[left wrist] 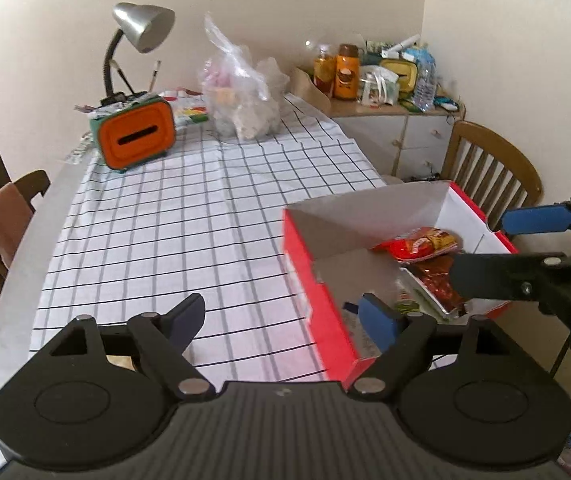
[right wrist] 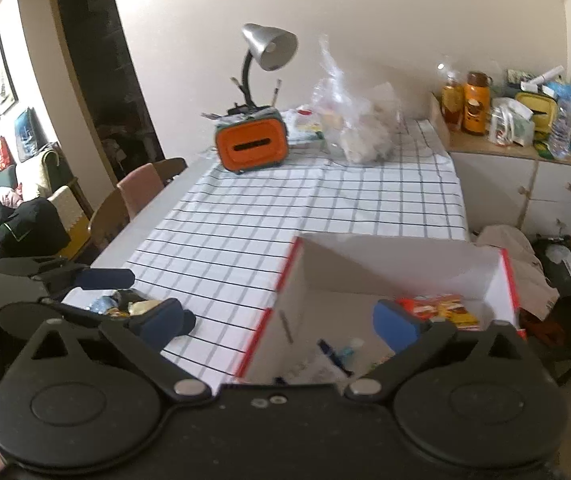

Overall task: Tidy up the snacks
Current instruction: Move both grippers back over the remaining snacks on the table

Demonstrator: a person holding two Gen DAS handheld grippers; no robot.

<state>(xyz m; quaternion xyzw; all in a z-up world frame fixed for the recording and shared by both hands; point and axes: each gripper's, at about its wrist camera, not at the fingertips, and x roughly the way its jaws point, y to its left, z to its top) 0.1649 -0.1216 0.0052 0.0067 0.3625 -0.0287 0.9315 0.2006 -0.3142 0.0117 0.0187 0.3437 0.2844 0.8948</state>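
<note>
Both grippers, left (left wrist: 287, 322) and right (right wrist: 281, 320), released wide above red box (left wrist: 325, 320) holding 2 snack packs (left wrist: 425, 244).

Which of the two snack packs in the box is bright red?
The crinkled packet toward the box's far end; the flat pack nearer the camera is dark brown.

Cream walls (right wrist: 365, 8), dark doorway (right wrist: 97, 80), checked tablecloth (left wrist: 189, 216), wooden chair (left wrist: 489, 168), white sideboard (right wrist: 525, 184), silver desk lamp (left wrist: 141, 28)

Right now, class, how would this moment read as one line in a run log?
task: organize snacks | left gripper: open, empty | right gripper: open, above red box | red snack packet: inside box
</note>
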